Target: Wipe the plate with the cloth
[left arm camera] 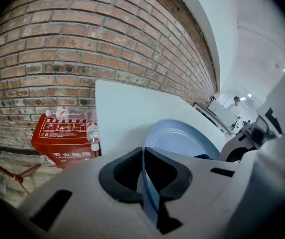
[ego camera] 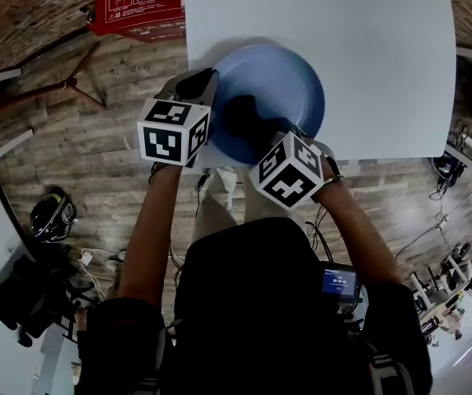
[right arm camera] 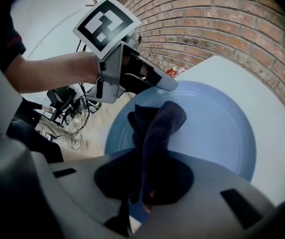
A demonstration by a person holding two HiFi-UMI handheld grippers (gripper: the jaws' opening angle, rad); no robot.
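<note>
While left gripper (left arm camera: 142,153) clamps plate (ego camera: 289,89) rim and right gripper (right arm camera: 143,158) pinches cloth (right arm camera: 157,123), red box (ego camera: 141,6) sits beside table (ego camera: 367,56).

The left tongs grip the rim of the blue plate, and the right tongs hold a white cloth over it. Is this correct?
Not quite: the cloth is dark navy, not white, as the right gripper view shows. The rest holds: the left tongs grip the rim of the blue plate, and the right tongs hold the cloth over it.
</note>
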